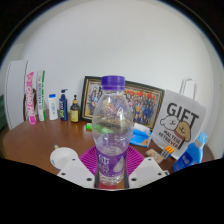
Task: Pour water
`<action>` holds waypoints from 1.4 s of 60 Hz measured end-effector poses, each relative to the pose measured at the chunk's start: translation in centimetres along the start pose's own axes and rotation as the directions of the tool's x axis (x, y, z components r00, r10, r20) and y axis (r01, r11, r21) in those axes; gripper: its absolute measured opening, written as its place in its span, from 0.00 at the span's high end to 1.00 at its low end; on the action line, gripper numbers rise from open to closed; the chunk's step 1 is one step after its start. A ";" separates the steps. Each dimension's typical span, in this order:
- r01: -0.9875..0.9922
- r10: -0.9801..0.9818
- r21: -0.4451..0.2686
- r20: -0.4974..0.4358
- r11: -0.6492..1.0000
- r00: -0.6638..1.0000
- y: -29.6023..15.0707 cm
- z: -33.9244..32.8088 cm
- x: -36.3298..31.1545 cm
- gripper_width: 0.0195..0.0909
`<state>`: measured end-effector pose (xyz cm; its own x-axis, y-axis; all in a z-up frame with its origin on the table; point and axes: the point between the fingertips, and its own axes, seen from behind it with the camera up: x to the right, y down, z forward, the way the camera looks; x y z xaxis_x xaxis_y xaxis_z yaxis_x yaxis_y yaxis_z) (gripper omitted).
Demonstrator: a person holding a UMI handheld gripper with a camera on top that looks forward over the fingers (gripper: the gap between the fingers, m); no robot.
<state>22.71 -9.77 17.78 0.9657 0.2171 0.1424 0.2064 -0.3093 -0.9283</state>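
The gripper [111, 172] has its 2 fingers closed in on a clear plastic water bottle [112, 128], whose lower body sits between the purple pads [109, 160]; both fingers appear pressed against its sides, so it seems held rather than merely straddled. The bottle stands upright directly ahead of the camera, its purple cap [113, 84] apparently in place, and it looks mostly full. Beyond the bottle the wooden table [40, 140] carries a framed group photo [141, 100] against the wall, a row of tubes and small bottles [55, 106] off to the gripper's left, and a white gift bag [181, 122] to its right, with a blue-capped item [192, 152] just in front of that bag. No cup or other receiving vessel is visible. Judging by this, the task is at the grasp-and-carry stage, with no tilt begun. The next move calls for finding a vessel, bringing the bottle's mouth over it, and dealing with the cap, since water cannot leave while it is on.
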 end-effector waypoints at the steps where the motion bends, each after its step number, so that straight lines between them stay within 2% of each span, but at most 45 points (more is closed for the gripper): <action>1: -0.019 0.019 0.001 0.009 1.000 1.000 0.4 0.2 0.0 0.81; 18: -0.149 0.151 -0.027 0.081 0.988 0.985 8.1 3.2 -2.2 0.80; 21: -0.158 0.161 -0.051 0.068 0.986 0.985 9.7 3.4 -2.3 0.76; 23: -0.163 0.163 -0.007 0.069 0.987 0.984 9.2 3.3 -2.3 0.76; 25: -0.159 0.159 0.004 0.069 0.987 0.985 9.4 3.2 -2.5 0.72; 29: -0.130 0.129 0.019 0.058 0.991 0.990 9.4 2.8 -2.6 0.62; 32: -0.121 0.122 -0.008 0.057 0.993 0.991 10.0 2.7 -2.8 0.56; 34: -0.127 0.130 -0.054 0.054 0.990 0.990 10.9 2.5 -3.0 0.44; 38: -0.149 0.156 -0.131 0.040 0.980 0.987 12.2 1.7 -3.3 0.07; 39: -0.156 0.162 -0.147 0.030 0.977 0.986 12.3 1.3 -3.2 0.06; 41: -0.165 0.170 -0.172 0.014 0.971 0.985 12.5 0.4 -3.3 0.09; 50: -0.152 0.137 -0.223 -0.080 0.963 0.987 10.7 -4.7 -4.1 0.07; 62: -0.145 0.101 -0.292 -0.163 0.945 0.982 6.8 -12.3 -9.0 0.08; 70: -0.140 0.089 -0.302 -0.174 0.943 0.981 3.6 -15.8 -13.8 0.08; 84: -0.108 0.074 -0.300 -0.124 0.948 0.990 -0.1 -18.5 -20.8 0.07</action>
<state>5.53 -31.35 21.29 0.9904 0.0773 0.1147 0.1381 -0.5948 -0.7919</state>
